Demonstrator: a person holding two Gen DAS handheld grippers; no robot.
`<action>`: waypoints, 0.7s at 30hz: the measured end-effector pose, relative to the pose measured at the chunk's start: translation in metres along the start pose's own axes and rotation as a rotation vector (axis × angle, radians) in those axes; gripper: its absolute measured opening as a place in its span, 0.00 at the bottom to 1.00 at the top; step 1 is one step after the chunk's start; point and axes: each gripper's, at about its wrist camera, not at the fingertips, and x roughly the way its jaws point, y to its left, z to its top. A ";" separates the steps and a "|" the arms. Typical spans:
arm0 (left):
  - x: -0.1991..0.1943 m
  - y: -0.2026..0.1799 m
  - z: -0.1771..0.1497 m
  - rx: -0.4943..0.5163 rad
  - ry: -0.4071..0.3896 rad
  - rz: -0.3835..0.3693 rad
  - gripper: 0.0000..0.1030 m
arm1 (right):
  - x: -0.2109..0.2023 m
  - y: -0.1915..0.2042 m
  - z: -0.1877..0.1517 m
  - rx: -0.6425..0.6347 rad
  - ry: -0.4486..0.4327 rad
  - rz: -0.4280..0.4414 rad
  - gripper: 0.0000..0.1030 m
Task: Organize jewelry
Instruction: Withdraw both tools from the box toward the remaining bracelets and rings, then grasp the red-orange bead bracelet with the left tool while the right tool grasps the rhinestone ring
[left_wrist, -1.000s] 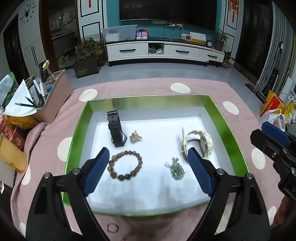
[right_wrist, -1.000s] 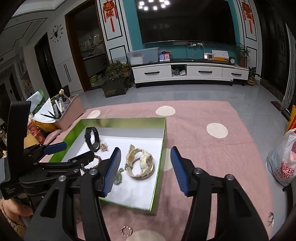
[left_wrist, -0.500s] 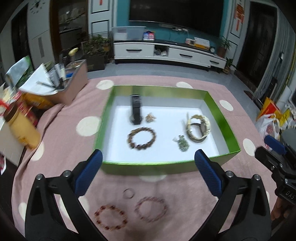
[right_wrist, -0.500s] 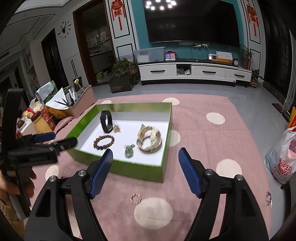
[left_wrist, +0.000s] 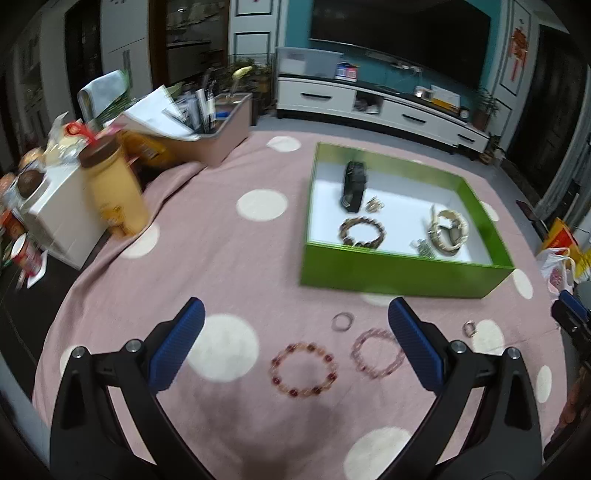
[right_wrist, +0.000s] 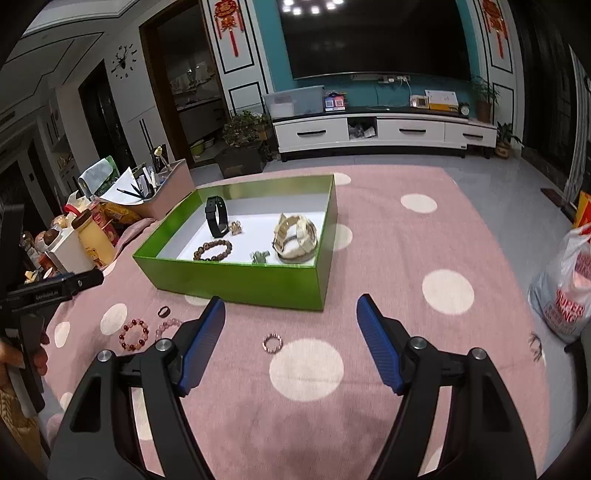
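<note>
Step in hand: both grippers are over the cloth in front of the box, apparently between placing one piece and fetching the next.
Left gripper (left_wrist: 295, 332): jaws spread wide with nothing between the pads; they have just been opening. It hangs above the loose bracelets.
Right gripper (right_wrist: 291, 325): jaws apart and empty, also just opened further; it points at the small ring.
Green box (right_wrist: 236, 277): sits on the pink spotted cloth (right_wrist: 424, 332); already holds a black band (right_wrist: 216, 216), a brown bead bracelet (right_wrist: 213, 250), a cream watch (right_wrist: 295, 236), a small gold piece and a green pendant.
Still outside: a red bead bracelet (left_wrist: 304, 369) and a pink bead bracelet (left_wrist: 376, 352) lie side by side near the left pads; a small loop (left_wrist: 342, 321) lies between them and the box wall; a beaded ring (right_wrist: 272, 343) lies by a white dot ahead of the right gripper.
Progress: roughly half sorted, judging by what lies where.
Next move: probably lower the left gripper onto the red bracelet, pinch one side of its bead string, lift it over the box wall and set it on bare white floor.
Risk: the beads may roll or slip from the pads.
</note>
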 end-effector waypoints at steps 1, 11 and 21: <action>0.000 0.002 -0.003 -0.008 0.004 0.005 0.98 | 0.000 -0.001 -0.004 0.005 0.003 -0.001 0.72; 0.027 0.014 -0.053 -0.039 0.092 0.046 0.81 | 0.014 -0.002 -0.035 -0.013 0.069 -0.025 0.72; 0.048 0.014 -0.064 -0.031 0.104 0.076 0.64 | 0.041 0.007 -0.053 -0.070 0.121 -0.034 0.72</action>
